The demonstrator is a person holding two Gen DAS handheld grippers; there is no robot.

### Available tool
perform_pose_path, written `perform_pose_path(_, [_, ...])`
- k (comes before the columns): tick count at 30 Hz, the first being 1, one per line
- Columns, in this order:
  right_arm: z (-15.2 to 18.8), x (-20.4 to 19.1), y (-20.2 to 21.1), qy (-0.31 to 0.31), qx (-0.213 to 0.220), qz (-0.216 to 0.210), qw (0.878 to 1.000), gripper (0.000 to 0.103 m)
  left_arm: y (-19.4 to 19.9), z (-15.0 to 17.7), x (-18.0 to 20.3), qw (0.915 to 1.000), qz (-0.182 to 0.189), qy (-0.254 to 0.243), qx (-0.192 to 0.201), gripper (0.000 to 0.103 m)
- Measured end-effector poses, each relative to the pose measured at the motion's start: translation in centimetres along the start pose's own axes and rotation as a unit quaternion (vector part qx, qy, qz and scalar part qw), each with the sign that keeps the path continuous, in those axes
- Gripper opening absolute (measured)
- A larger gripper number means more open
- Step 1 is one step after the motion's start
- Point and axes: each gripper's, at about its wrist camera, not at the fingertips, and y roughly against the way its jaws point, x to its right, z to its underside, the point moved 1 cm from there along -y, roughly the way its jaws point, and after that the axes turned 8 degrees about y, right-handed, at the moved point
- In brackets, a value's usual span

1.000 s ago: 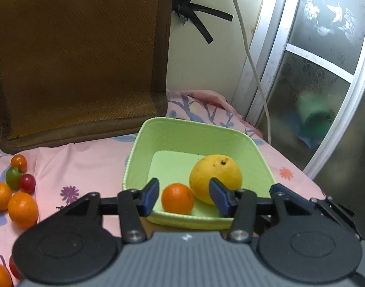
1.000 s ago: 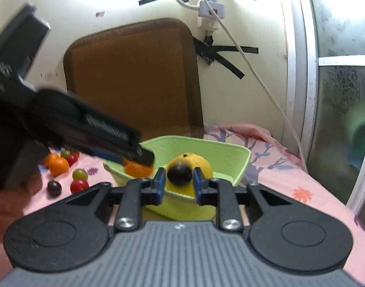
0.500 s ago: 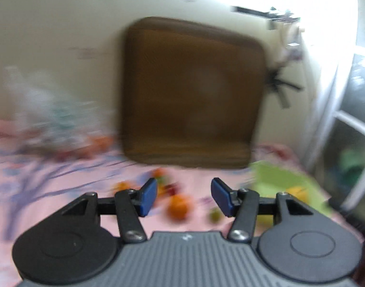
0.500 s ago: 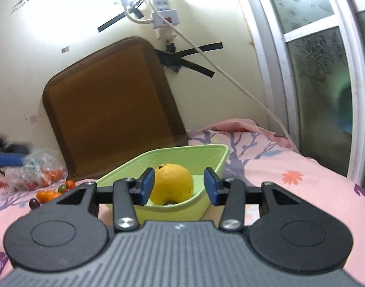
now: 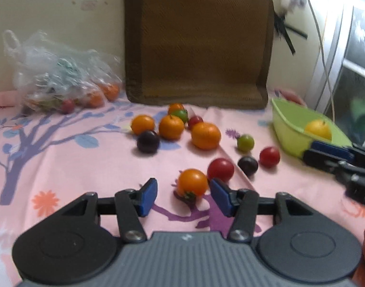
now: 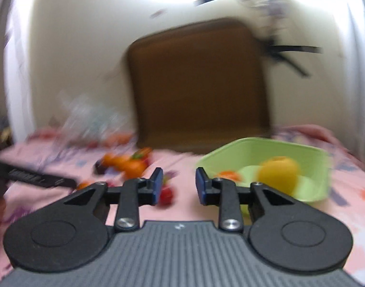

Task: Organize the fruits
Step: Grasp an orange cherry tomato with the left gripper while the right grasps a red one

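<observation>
Loose fruits lie on the pink floral cloth: several oranges, red tomatoes, dark plums and a green tomato. My left gripper hangs low over the cloth, its jaws closing around an orange tomato, with a gap still on its left side. The green basket holds a big yellow orange and a small orange. My right gripper is left of the basket, its jaws closing on nothing. A red tomato lies beyond its left finger.
A brown cushion leans on the wall behind the fruits. A clear plastic bag with more fruit lies at the back left. A white cable hangs by the glass door at the right. The right gripper sits before the basket.
My left gripper swung from the basket over to the loose fruits and narrowed around the orange tomato. My right gripper let go of a dark fruit at the basket, turned left and narrowed.
</observation>
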Motion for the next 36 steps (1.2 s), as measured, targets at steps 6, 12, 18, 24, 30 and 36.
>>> perform_pose_path(6, [-1.1,-4.3,-3.8,0.083,-0.036,-0.061,0.994,0.031,0.0,0.8,-0.1,1.0000,0.005,-0.008,0.001,0.030])
perform_pose_path(12, [-2.1,-5.6,-7.1,0.092,-0.062,-0.102,0.989,0.031,2.9,1.5,-2.3,0.9997,0.010,0.014,0.020,0.030])
perform_pose_path(18, [-1.3,-7.3,-9.7,0.126,-0.107,-0.108,0.980,0.040,3.5,2.7,-3.5,0.9996,0.003,0.021,0.020,0.030])
perform_pose_path(24, [-0.9,-7.2,-7.8,0.118,-0.108,-0.102,0.982,0.032,3.7,2.8,-2.8,0.9994,0.022,0.017,0.021,0.030])
perform_pose_path(30, [0.6,-4.7,-2.4,0.087,-0.089,-0.065,0.990,0.032,3.4,3.2,1.4,0.9959,0.090,-0.008,-0.001,0.030])
perform_pose_path(36, [3.1,-0.9,2.3,0.051,-0.108,0.002,0.993,0.032,2.3,4.2,7.9,0.9852,0.150,-0.079,-0.025,0.030])
